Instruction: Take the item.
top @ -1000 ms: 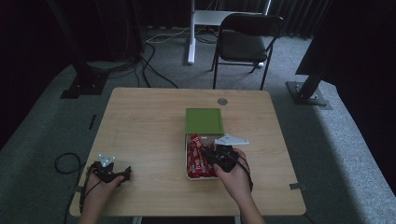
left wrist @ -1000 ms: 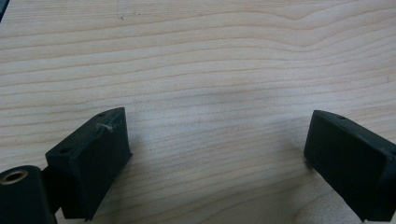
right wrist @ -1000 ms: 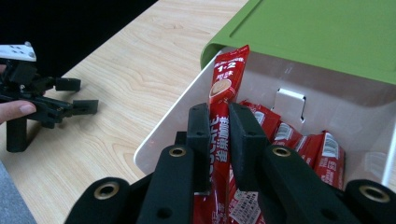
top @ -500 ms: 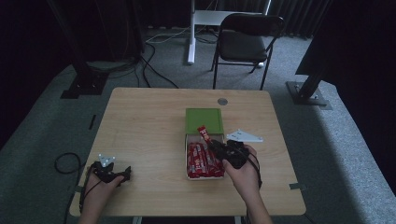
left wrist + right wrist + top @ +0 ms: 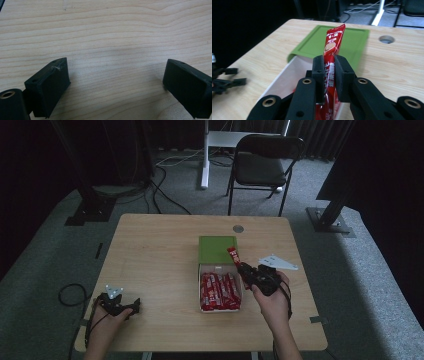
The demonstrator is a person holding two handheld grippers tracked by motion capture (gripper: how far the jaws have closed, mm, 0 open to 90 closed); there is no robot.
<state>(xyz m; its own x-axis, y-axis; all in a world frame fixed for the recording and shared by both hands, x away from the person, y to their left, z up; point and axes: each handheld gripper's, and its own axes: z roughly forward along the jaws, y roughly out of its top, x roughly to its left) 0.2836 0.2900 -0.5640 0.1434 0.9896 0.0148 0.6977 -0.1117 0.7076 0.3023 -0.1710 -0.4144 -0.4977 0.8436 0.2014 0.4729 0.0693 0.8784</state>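
Observation:
A white box full of red stick packets lies in the middle of the table, its green lid just behind it. My right gripper hovers at the box's right edge, shut on one red packet that sticks up and away from it. In the right gripper view the red packet stands between the two pads, above the box and in front of the green lid. My left gripper rests open at the table's near left corner; its fingers straddle bare wood.
The wooden table has a round cable hole near its far edge. A folding chair stands behind the table. Cables lie on the floor at the left. A dark stand base sits at the right.
My right gripper has lifted out of the box to the right with one red packet held in it. The left gripper has stayed put.

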